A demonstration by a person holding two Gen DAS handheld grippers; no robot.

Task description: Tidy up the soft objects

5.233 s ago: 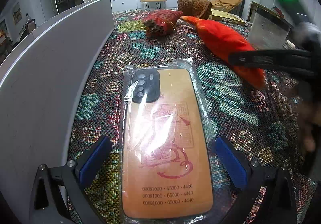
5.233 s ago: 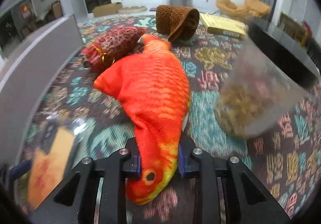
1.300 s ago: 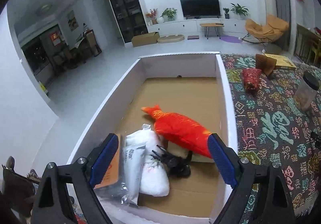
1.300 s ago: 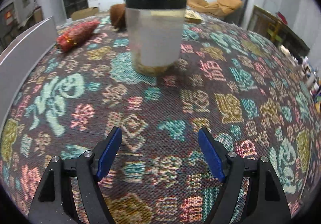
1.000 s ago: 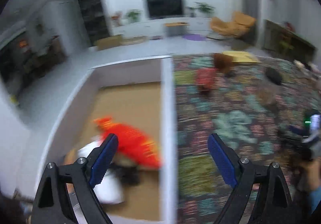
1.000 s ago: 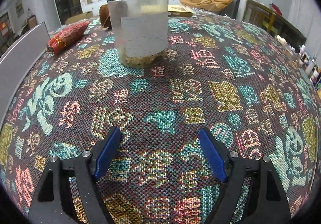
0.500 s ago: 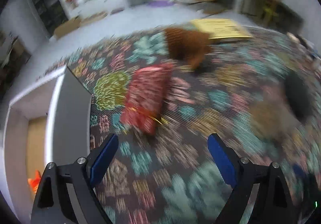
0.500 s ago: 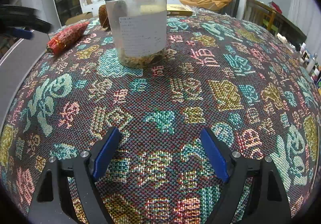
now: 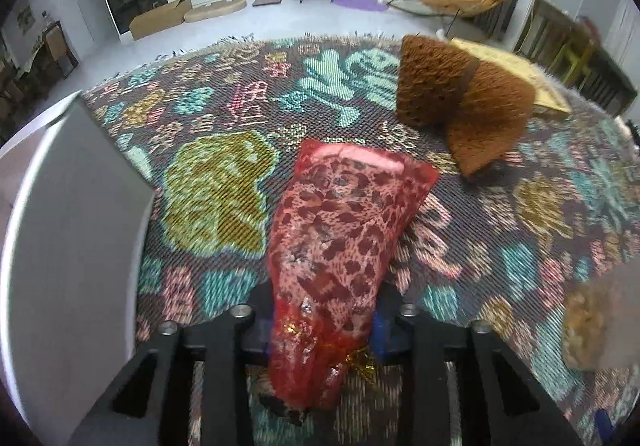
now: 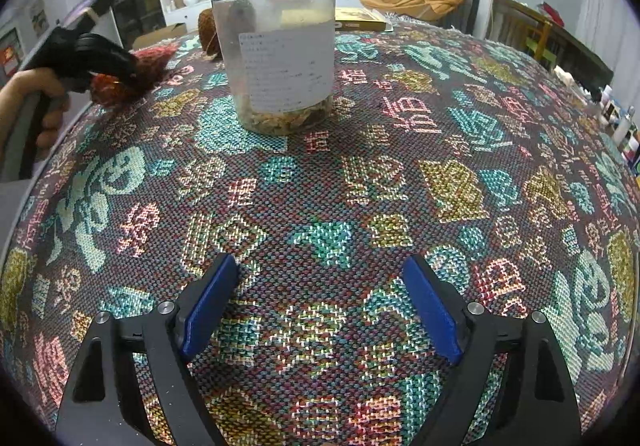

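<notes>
A red mesh pouch (image 9: 340, 230) with dark spots and a gold tie lies on the patterned tablecloth (image 9: 224, 182). My left gripper (image 9: 324, 326) is shut on its tied end, with the blue pads pressed against both sides. In the right wrist view the same pouch (image 10: 148, 58) shows at the far left, under the left gripper, which a hand (image 10: 36, 102) holds. A brown knitted piece (image 9: 452, 102) lies beyond the pouch. My right gripper (image 10: 316, 306) hovers over bare cloth; its jaws are opening and nothing is between them.
A clear plastic jar (image 10: 280, 54) with a black lid stands ahead of the right gripper. The white wall of a box (image 9: 72, 226) rises at the table's left edge. A yellow book (image 9: 516, 74) lies behind the brown piece. Chairs stand at the far right.
My left gripper swung from above the box to the table, came down over the red pouch and shut on it. The right gripper kept its place; its jaws stand slightly wider.
</notes>
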